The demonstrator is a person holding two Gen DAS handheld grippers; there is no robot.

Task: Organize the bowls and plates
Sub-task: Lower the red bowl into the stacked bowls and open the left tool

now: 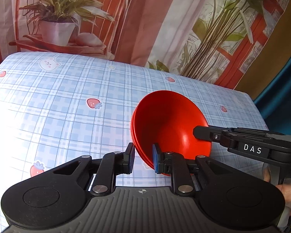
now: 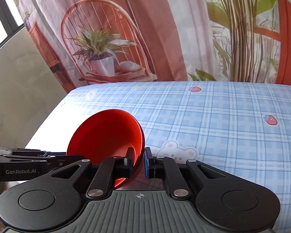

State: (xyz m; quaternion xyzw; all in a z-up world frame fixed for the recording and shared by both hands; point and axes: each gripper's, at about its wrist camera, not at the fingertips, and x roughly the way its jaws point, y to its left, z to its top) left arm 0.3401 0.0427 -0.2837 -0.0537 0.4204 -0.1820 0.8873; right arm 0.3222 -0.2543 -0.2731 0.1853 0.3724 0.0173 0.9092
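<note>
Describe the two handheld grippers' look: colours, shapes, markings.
Both match: left gripper and right gripper have matte black linkage arms with silver pivot pins, round black discs either side, and a ribbed grey base with a crosshair mark. Blue pads line the fingers. From the side, the right one reads "DAS", the left one "GenRobot.AI". No cables visible.

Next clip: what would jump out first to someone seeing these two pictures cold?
The bright red bowls, nested and tipped up on edge, stand out against the pale blue checked tablecloth. Both grippers pinch the rim from opposite sides: the left gripper and the right gripper. Behind the table hangs a printed backdrop showing a potted plant on a chair.
</note>
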